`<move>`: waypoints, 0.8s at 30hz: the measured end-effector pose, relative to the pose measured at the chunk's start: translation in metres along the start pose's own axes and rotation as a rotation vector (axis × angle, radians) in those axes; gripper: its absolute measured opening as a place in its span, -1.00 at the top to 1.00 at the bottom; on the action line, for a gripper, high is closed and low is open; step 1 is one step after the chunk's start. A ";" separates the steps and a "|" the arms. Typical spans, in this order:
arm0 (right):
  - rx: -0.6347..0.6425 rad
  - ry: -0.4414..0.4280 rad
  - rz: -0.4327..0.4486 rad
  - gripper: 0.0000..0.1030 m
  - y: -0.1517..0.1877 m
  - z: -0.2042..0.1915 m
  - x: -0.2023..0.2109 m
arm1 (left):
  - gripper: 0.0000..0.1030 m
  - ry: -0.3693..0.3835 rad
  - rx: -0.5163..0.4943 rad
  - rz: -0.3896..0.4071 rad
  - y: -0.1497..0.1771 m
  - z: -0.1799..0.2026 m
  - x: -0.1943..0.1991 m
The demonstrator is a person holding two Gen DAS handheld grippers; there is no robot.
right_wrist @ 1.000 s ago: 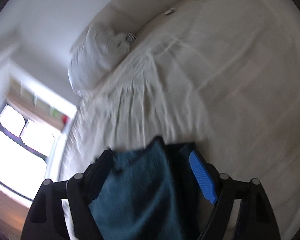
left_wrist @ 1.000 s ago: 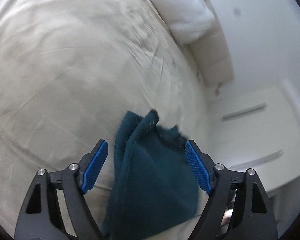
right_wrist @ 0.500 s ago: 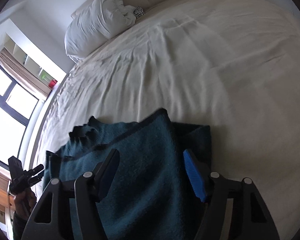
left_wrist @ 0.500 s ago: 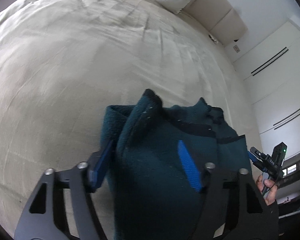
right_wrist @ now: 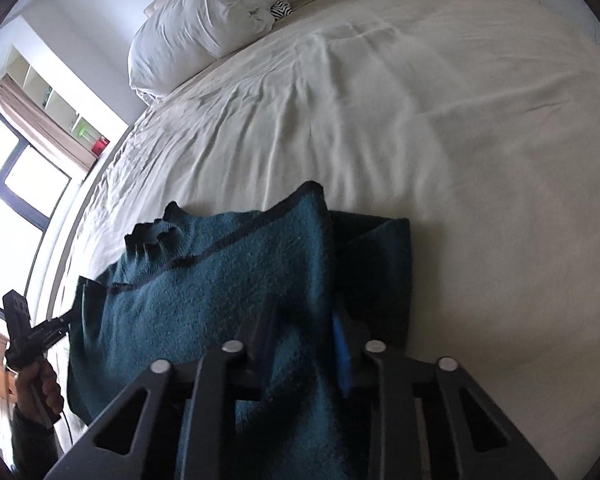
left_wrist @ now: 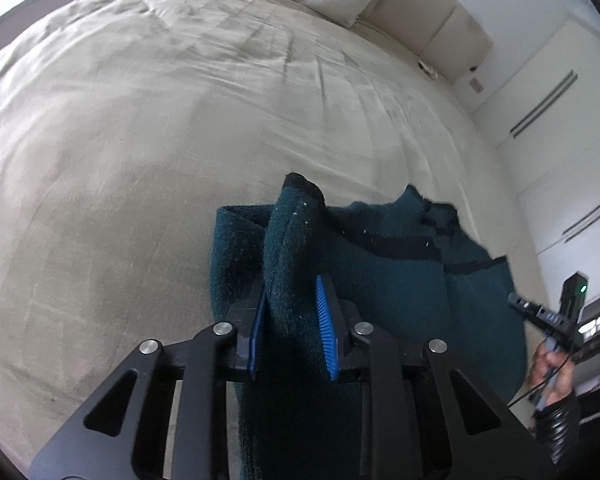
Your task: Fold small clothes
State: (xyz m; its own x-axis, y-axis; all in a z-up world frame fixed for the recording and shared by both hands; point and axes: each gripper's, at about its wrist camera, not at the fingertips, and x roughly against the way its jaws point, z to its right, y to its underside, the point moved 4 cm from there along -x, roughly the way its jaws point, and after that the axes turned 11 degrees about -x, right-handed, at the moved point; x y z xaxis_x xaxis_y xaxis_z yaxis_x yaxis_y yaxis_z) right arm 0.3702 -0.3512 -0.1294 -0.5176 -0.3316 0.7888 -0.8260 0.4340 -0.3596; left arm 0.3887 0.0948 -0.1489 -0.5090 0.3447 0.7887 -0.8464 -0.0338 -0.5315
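A dark teal knitted garment (left_wrist: 400, 288) with black trim lies bunched on the bed near its front edge. In the left wrist view my left gripper (left_wrist: 290, 292) is closing, and its blue pads pinch a raised fold at the garment's left end. In the right wrist view my right gripper (right_wrist: 304, 312) is closing too, with a thick fold of the same garment (right_wrist: 220, 280) clamped between its jaws at the right end. The cloth hides most of the right gripper's left pad. Between the two grips the garment stretches across the sheet.
The cream bed sheet (left_wrist: 140, 160) spreads wide beyond the garment. White pillows (right_wrist: 196, 20) and a padded headboard (left_wrist: 440, 28) lie at the far end. White wardrobe doors (left_wrist: 560, 140) stand on one side, a window (right_wrist: 12, 168) on the other. A person's hand (left_wrist: 552, 364) grips the other tool's handle.
Both grippers have come down onto the garment and drawn their jaws from wide apart to pinching folds of it. The views rolled and steadied.
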 end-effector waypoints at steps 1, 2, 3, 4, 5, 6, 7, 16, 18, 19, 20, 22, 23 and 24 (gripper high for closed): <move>0.000 0.006 0.001 0.72 0.000 0.000 0.000 | 0.63 -0.010 -0.011 -0.006 0.001 0.001 -0.001; -0.001 0.017 0.005 0.79 0.000 0.001 0.000 | 0.69 -0.017 -0.016 -0.010 0.002 0.002 -0.002; -0.009 0.023 0.007 0.81 0.000 0.002 0.000 | 0.77 -0.021 -0.017 -0.014 0.003 0.002 -0.003; -0.024 0.019 0.007 0.84 -0.001 0.004 0.001 | 0.81 -0.020 -0.010 -0.014 0.005 0.001 -0.004; -0.036 0.019 0.010 0.85 -0.001 0.006 0.001 | 0.84 -0.017 -0.001 -0.014 0.006 -0.001 -0.005; -0.043 0.028 0.017 0.86 -0.001 0.008 0.002 | 0.85 -0.010 0.010 -0.012 0.008 -0.004 -0.006; -0.054 0.028 0.026 0.86 0.000 0.011 0.004 | 0.86 -0.004 0.015 -0.007 0.009 -0.005 -0.005; -0.251 -0.021 0.080 0.90 0.004 0.047 0.010 | 0.88 0.029 0.106 0.031 0.022 -0.022 0.001; -0.265 -0.030 0.084 0.90 0.004 0.050 0.008 | 0.88 0.059 0.171 0.056 0.028 -0.032 0.004; -0.270 -0.029 0.087 0.90 0.003 0.049 0.008 | 0.87 0.070 0.198 0.068 0.031 -0.035 0.006; -0.264 -0.030 0.087 0.87 0.003 0.046 0.009 | 0.87 0.088 0.230 0.083 0.035 -0.040 0.007; -0.221 -0.100 0.061 0.78 0.003 0.033 0.011 | 0.87 0.094 0.203 0.100 0.037 -0.037 0.009; -0.200 -0.126 0.052 0.77 0.002 0.026 0.012 | 0.86 0.094 0.172 0.098 0.036 -0.032 0.009; -0.182 -0.127 0.051 0.55 -0.001 0.021 0.014 | 0.86 0.089 0.161 0.088 0.035 -0.031 0.010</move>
State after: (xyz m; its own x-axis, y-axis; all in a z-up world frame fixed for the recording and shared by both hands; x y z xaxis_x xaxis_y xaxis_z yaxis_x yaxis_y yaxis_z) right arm 0.3589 -0.3740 -0.1291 -0.5910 -0.4035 0.6985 -0.7504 0.5928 -0.2924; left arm 0.3589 0.1255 -0.1694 -0.5724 0.4151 0.7071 -0.8169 -0.2146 -0.5354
